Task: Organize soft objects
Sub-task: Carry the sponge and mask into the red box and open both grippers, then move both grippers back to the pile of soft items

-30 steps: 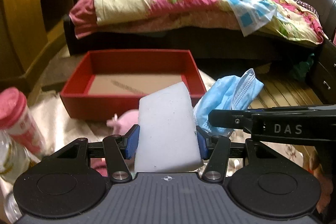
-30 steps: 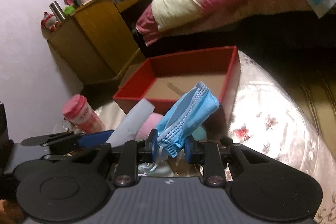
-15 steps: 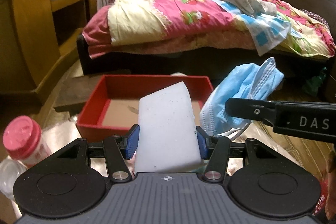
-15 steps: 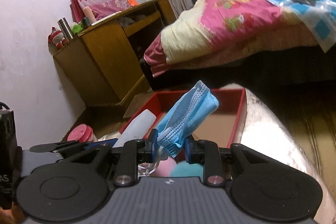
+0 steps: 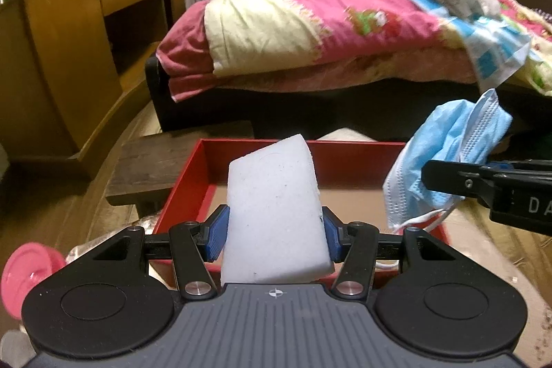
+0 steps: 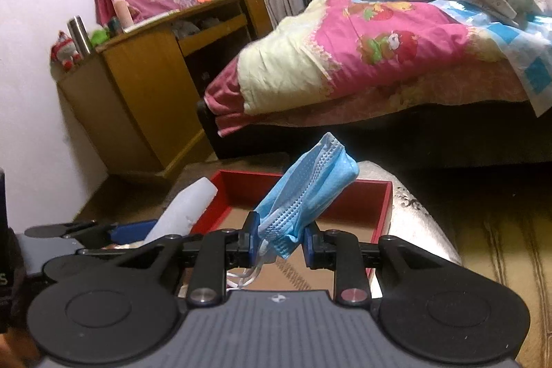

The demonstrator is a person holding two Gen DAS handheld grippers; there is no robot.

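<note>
Carrying both loads over the red tray (image 5: 358, 157) is the step in hand, by my reading, and it goes best if each gripper comes well past the tray's near wall before letting go. The tray lies just ahead of and below both pairs of fingers, its cardboard floor bare where it shows.

The left gripper (image 5: 275, 231) has its blue fingers (image 5: 217, 235) pinching a white sponge block (image 5: 276, 212) by its two sides, the block jutting forward between them. Lower it until it nearly rests on the floor, then spread the fingers, so it does not tumble over the rim.

The right gripper (image 6: 281, 238) has its fingers (image 6: 251, 238) pressed onto a crumpled blue face mask (image 6: 307, 192); the white ear loops dangle behind the fingers and could snag, so release it slowly and draw back clear.

Counted: one tray, one sponge block, one mask, two grippers. One pink-lidded container (image 5: 27, 276) sits low to the left of the left fingers.
</note>
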